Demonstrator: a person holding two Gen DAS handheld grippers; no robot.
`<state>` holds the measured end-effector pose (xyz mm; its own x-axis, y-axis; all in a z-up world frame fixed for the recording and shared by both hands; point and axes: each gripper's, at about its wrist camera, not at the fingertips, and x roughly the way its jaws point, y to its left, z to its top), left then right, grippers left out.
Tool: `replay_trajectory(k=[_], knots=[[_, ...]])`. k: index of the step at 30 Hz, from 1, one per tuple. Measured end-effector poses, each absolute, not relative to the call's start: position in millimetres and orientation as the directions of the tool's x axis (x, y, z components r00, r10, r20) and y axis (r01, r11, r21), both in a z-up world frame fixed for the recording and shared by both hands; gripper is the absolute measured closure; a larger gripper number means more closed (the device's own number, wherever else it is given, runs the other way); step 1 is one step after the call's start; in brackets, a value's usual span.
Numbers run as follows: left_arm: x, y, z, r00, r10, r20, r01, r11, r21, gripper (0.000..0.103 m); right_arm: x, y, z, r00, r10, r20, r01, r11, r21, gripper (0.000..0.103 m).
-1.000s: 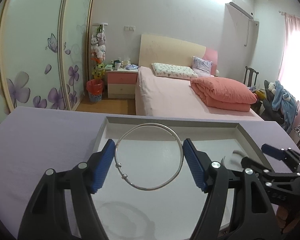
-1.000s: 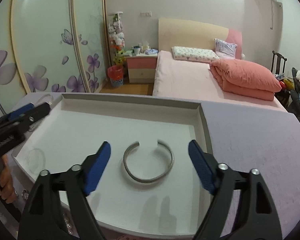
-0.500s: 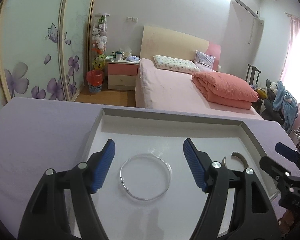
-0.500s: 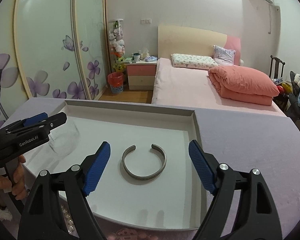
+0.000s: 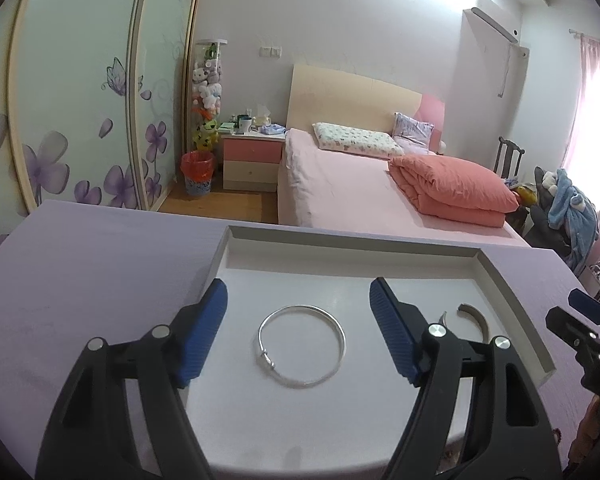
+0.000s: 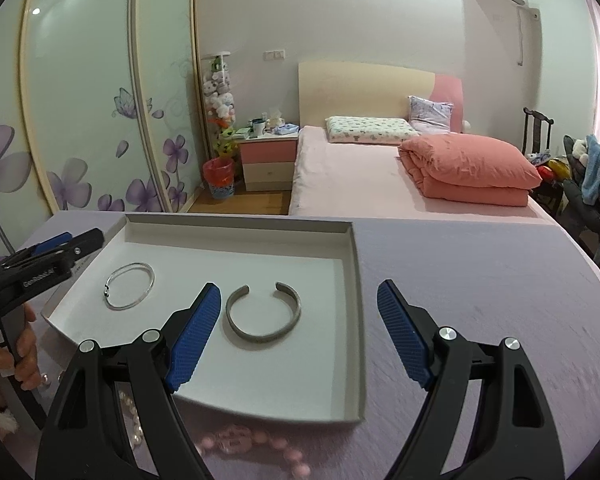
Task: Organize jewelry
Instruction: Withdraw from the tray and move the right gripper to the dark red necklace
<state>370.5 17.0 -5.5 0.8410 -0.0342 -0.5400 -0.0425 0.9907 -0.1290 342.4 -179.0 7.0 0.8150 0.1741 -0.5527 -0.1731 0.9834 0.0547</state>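
Your left gripper hung with its jaws spread above the white tray, gripping nothing. The thin silver bangle lay flat on the tray floor beneath it. Your right gripper was also spread wide and empty over the tray's right edge. The grey cuff bracelet lay inside the tray, right of the bangle.

Home bedroom. Bed with pink sheet, pillows, folded salmon duvet. Pink-and-cream nightstand at its side, cluttered on top. Sliding wardrobe doors with purple flower print. Tall tube of plush toys. Wall air conditioner; pink curtain at window.
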Motion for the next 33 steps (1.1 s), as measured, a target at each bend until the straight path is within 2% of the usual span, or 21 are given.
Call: replay_trajectory(k=[16, 21, 27, 33], knots=[[242, 19, -2, 0.852, -0.080, -0.517, 0.024, 0.993, -0.113, 0.026, 252, -224, -4, 0.801, 0.125, -0.585, -0.113, 0.992, 0.058, 0.023], [211, 27, -8, 0.848, -0.090, -0.522, 0.035, 0.993, -0.114, 0.024, 232, -232, -26, 0.746, 0.125, -0.654, -0.115, 0.992, 0.058, 0.022], [198, 31, -6, 0.847, -0.107, -0.521, 0.035, 0.989, -0.145, 0.023, 224, -223, -46, 0.676, 0.152, -0.721, -0.150, 0.986, 0.067, 0.011], [195, 29, -7, 0.844, -0.122, -0.522, 0.043, 0.986, -0.161, 0.023, 234, -205, -59, 0.613, 0.100, -0.784, -0.162, 0.987, -0.001, 0.008]])
